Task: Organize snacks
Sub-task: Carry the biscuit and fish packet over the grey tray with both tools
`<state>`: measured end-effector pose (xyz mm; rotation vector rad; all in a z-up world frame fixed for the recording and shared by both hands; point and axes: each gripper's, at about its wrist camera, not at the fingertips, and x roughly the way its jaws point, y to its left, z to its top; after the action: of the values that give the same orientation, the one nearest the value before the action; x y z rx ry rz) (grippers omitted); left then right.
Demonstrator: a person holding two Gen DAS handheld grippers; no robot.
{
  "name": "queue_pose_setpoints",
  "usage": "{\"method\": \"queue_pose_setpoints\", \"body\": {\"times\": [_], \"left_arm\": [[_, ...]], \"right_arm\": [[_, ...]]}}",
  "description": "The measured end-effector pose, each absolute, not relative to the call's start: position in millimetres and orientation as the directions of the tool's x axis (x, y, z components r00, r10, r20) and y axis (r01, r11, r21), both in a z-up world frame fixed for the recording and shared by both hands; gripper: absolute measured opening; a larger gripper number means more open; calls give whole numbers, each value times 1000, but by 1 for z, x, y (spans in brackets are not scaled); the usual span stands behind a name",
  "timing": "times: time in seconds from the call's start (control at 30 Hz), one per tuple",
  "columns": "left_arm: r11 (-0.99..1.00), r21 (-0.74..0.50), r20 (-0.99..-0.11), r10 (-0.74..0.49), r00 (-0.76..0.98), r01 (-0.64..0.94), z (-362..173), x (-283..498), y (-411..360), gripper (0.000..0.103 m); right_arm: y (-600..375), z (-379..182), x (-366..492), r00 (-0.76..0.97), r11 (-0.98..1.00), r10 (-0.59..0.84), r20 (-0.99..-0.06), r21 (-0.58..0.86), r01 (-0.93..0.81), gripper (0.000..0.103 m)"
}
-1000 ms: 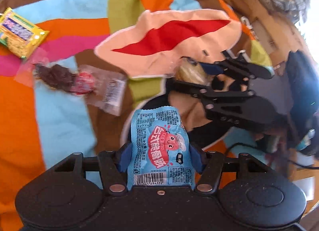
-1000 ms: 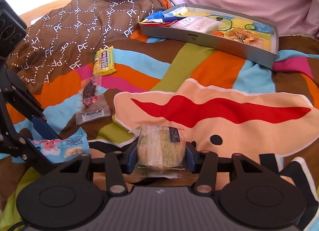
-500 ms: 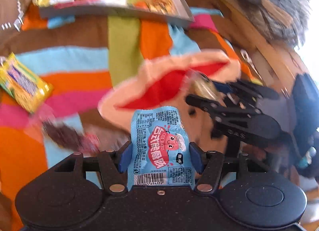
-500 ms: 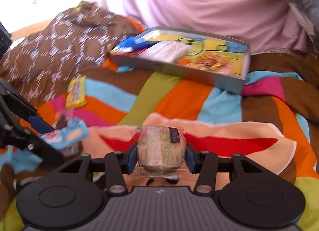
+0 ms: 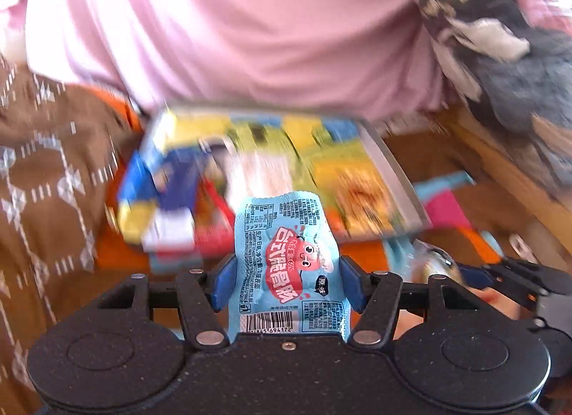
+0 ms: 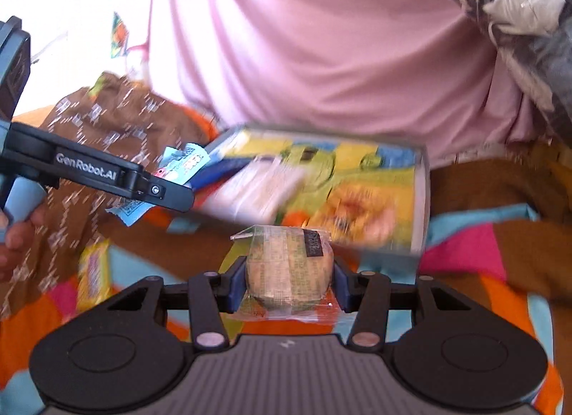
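My left gripper [image 5: 287, 284] is shut on a light blue snack packet [image 5: 286, 264] with a red cartoon figure and a barcode. It hangs just short of the grey tray's [image 5: 400, 179] near edge. My right gripper [image 6: 289, 286] is shut on a clear-wrapped round pastry [image 6: 286, 272] with a black label. The same tray [image 6: 420, 196], blurred, lies ahead of it and holds several packets. In the right wrist view the left gripper [image 6: 178, 196] comes in from the left with the blue packet [image 6: 182, 164] near the tray's left corner. The right gripper [image 5: 464, 277] shows at the lower right of the left wrist view.
A pink cloth [image 6: 321, 50] rises behind the tray. A brown patterned cloth [image 5: 43, 179] lies to the left. A yellow snack bar [image 6: 93, 273] rests on the striped bedspread [image 6: 464, 254] at the left. Dark bagged clutter [image 5: 518, 68] sits at the upper right.
Both grippers have lifted and moved forward toward the tray, each still holding its snack. The tray now fills the middle of both views.
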<state>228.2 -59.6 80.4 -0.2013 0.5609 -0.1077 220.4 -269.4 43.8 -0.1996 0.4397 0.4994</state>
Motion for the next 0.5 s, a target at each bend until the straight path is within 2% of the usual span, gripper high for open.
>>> {"method": "queue_pose_setpoints", "body": {"times": [0.23,0.5], "left_arm": [[987,-155,-464,-40,885,-37,94,283,-46,62],[983,-148,-473,27,881,-109,88,323,-31,62]], "right_arm": [[-243,54,277,882,931,321,-346,-58,-362,53],[-212,41,314,898,949,276,-343,-54,-312,53]]}}
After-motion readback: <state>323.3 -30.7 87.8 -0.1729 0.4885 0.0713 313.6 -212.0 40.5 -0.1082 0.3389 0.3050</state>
